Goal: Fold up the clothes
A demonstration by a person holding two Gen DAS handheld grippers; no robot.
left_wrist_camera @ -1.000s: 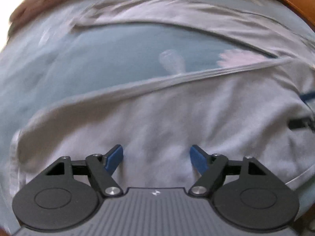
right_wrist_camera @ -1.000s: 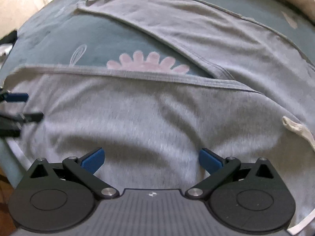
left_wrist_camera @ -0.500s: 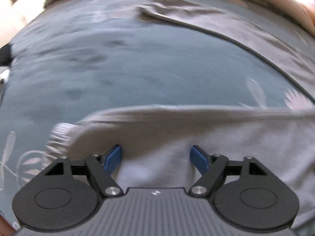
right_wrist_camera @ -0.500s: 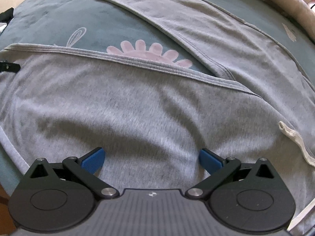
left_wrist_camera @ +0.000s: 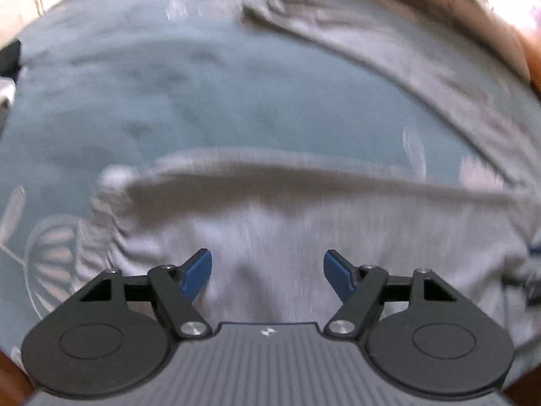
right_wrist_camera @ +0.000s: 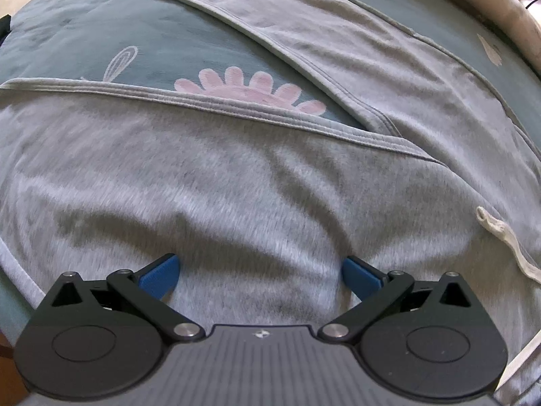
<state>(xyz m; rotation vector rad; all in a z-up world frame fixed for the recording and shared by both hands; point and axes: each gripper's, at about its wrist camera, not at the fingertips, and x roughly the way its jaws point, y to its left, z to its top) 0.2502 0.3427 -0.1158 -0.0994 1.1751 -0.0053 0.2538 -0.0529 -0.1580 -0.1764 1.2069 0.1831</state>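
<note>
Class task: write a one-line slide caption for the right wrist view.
Right gripper open above grey trousers spread on a teal flowered bedsheet.

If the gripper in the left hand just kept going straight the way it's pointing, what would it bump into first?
Most likely the grey garment. The left gripper points steeply down at that cloth near its gathered cuff, its jaws closing with nothing pinched yet. The picture is blurred, so depth is uncertain.
</note>
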